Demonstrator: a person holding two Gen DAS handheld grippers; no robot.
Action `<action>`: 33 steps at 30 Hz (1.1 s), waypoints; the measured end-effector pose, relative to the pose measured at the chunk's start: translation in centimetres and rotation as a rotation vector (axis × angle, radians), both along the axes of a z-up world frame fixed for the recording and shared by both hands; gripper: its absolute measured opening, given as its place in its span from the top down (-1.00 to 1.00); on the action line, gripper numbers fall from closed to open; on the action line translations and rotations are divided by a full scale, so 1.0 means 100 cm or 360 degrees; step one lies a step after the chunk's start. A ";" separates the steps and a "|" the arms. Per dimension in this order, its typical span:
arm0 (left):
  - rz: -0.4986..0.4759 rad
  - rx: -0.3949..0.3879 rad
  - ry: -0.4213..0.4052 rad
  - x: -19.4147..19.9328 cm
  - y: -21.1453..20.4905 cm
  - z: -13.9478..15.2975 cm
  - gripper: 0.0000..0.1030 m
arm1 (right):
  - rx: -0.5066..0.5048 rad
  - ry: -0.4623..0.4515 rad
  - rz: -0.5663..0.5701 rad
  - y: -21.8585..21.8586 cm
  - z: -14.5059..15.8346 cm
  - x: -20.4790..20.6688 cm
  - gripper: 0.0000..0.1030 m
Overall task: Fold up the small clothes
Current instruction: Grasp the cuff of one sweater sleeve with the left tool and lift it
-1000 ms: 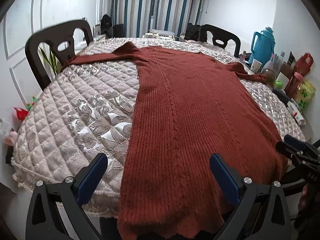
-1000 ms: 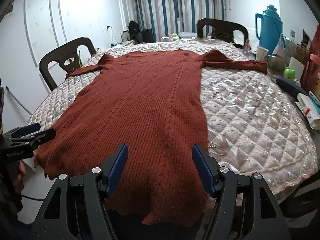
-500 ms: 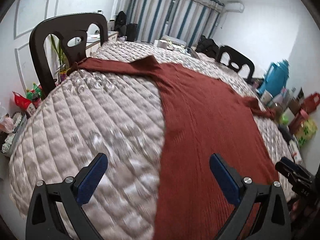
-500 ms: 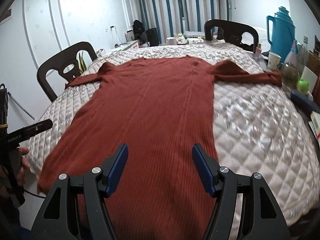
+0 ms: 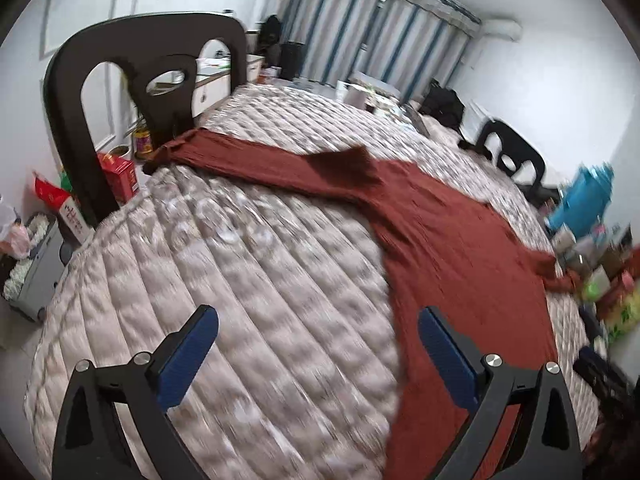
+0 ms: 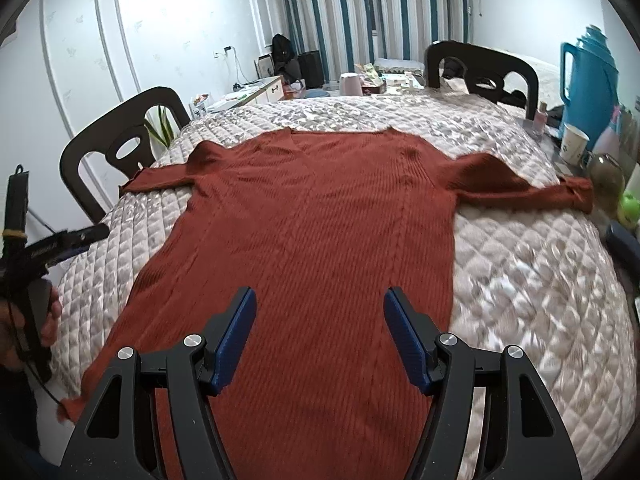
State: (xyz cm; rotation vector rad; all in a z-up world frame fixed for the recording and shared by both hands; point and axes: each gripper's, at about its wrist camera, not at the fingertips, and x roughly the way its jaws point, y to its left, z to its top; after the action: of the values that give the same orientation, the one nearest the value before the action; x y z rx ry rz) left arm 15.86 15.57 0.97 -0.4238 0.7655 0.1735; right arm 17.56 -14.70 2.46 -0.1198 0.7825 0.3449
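The left tool point(image 5: 318, 350) has swung left toward the sleeve point(image 5: 240, 156) at upper left. Both tools are wide open, holding nothing. The red sweater point(image 6: 320, 216) lies flat on the surface point(image 6: 532, 264), right tool point(image 6: 320, 336) above its bottom part. Folding hasn't started.

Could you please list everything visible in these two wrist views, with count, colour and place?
Knit sweater: one, rust red, spread flat on the table, sleeves out.
Quilted table cover: one, beige-grey, under the sweater.
Chairs: two, dark brown, at the left and far edges.
Thermos jug: one, blue, right edge.
Paper cup: one, white, beside the jug.
Curtains: striped blue and beige, far wall.
Left gripper: open, over the cover.
Right gripper: open, above the sweater.
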 end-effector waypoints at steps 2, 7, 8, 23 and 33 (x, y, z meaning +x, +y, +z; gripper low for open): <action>0.0045 -0.0090 -0.0026 0.007 0.021 -0.001 -0.97 | -0.0009 -0.0011 0.0008 0.004 0.002 0.005 -0.29; 0.0251 -0.0119 -0.0107 0.017 0.071 0.004 -0.96 | -0.0018 -0.0010 0.0032 0.016 0.001 0.015 -0.29; 0.0297 -0.0134 -0.0121 0.018 0.082 0.005 -0.96 | -0.0021 -0.0004 0.0037 0.017 0.000 0.016 -0.29; 0.0686 -0.0555 -0.0077 0.066 0.186 -0.049 -0.89 | -0.0069 0.0039 0.0081 0.048 -0.006 0.038 -0.29; 0.0712 -0.0597 0.0020 0.098 0.192 -0.073 -0.29 | -0.0102 0.0084 0.0077 0.059 -0.014 0.053 -0.29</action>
State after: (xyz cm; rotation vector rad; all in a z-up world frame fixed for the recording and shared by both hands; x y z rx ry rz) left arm 25.64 34.81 -6.29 -0.9508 0.7072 0.4540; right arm 22.85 -8.81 1.07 -0.1904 0.8442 0.3702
